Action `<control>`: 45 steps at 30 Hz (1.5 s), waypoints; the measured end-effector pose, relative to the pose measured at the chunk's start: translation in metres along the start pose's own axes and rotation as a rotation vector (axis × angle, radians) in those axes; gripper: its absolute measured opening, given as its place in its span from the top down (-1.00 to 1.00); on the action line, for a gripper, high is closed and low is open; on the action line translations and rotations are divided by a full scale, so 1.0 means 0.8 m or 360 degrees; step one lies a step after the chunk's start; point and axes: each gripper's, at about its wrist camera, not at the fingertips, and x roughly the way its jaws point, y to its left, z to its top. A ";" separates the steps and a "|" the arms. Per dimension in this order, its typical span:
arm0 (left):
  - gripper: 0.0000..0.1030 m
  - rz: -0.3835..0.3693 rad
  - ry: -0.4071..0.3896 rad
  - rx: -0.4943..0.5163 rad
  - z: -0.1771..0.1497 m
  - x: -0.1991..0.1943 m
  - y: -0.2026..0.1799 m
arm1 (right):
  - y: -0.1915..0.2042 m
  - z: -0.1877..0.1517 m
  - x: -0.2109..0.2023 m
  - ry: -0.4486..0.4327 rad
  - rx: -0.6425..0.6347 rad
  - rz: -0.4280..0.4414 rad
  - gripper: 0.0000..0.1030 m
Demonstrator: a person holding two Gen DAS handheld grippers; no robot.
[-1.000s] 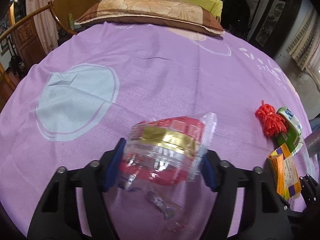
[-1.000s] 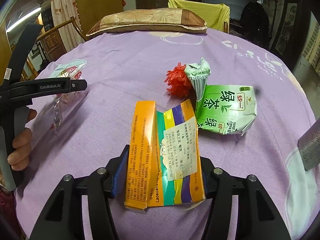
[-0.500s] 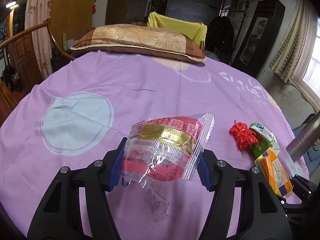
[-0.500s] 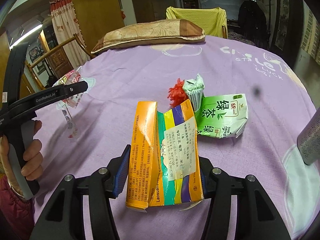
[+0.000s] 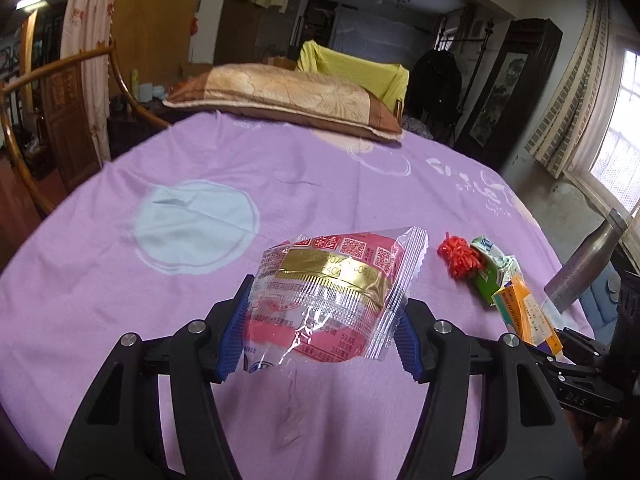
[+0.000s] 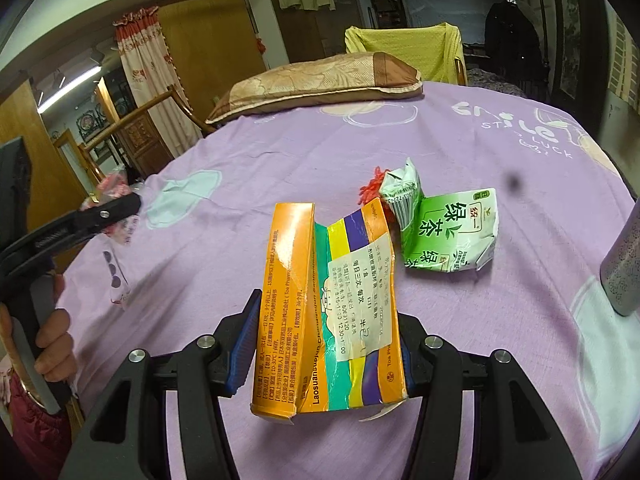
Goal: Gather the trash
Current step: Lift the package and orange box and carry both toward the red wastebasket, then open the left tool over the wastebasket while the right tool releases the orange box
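The right gripper (image 6: 326,344) clamps a flattened orange medicine box (image 6: 320,312) above the purple bedsheet (image 6: 280,152). Beyond it lie a green tea carton (image 6: 452,236) and red string (image 6: 370,188); the left gripper (image 6: 116,208) holds a wrapper (image 6: 118,188) at far left

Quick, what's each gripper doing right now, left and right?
Left gripper: shut on the wrapper.
Right gripper: shut on the box.
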 end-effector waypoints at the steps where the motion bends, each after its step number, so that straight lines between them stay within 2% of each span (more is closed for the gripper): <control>1: -0.19 0.0013 -0.0021 0.0006 -0.001 -0.012 0.001 | 0.001 -0.002 -0.003 -0.0010 0.0002 0.0010 -0.08; 11: -0.19 0.0175 -0.0135 -0.0043 -0.030 -0.121 0.042 | 0.011 -0.020 -0.018 -0.0083 -0.0005 0.0019 -0.08; 17: -0.19 0.0288 -0.0209 -0.0108 -0.059 -0.191 0.086 | 0.021 -0.034 -0.040 -0.0125 0.0049 0.0093 -0.08; 23: -0.19 0.0399 -0.0265 -0.0170 -0.098 -0.253 0.130 | 0.068 -0.044 -0.062 -0.0157 -0.0027 0.0166 -0.08; 27: -0.19 0.0473 -0.0260 -0.0231 -0.139 -0.283 0.167 | 0.111 -0.050 -0.079 -0.0177 -0.0120 0.0235 -0.08; 31: -0.19 0.0528 -0.0204 -0.0336 -0.184 -0.294 0.212 | 0.157 -0.056 -0.082 -0.0154 -0.0210 0.0299 -0.08; 37: -0.22 0.0575 -0.0048 -0.0511 -0.250 -0.284 0.291 | 0.235 -0.063 -0.071 -0.0069 -0.0334 0.0427 -0.08; 41: -0.67 0.0622 0.0083 -0.0573 -0.293 -0.260 0.327 | 0.285 -0.072 -0.062 -0.0013 -0.0424 0.0479 -0.08; 43: -0.78 0.0653 0.0133 -0.0595 -0.309 -0.251 0.336 | 0.314 -0.077 -0.056 0.0026 -0.0472 0.0511 -0.08; 45: -0.79 0.0660 0.0158 -0.0619 -0.318 -0.246 0.346 | 0.338 -0.084 -0.053 0.0059 -0.0519 0.0543 -0.08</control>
